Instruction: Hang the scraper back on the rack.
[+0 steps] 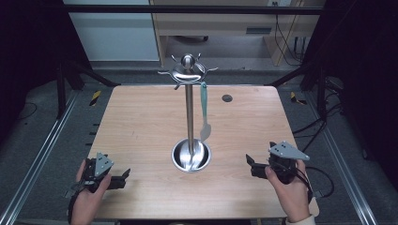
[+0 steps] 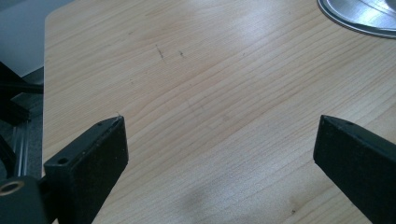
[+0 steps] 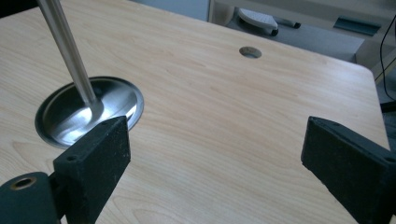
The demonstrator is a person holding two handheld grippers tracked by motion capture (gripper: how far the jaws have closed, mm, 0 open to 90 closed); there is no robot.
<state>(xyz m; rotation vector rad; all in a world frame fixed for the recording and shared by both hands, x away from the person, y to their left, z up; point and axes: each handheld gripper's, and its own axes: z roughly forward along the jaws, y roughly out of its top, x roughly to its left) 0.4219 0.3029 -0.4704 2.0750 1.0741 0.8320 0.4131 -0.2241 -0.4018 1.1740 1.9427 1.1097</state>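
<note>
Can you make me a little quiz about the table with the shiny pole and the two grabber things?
1. True or false: the green spatula is lying flat on the table.
2. What does the metal stand have at its bottom: A) a round shiny base, B) a wooden box, C) wheels?
3. Fill in: the left gripper and the right gripper both have their jaws ____.

Key
1. False. It hangs from a hook at the top of the stand.
2. A. The round base sits on the table.
3. Open, with only bare table between them.
</note>
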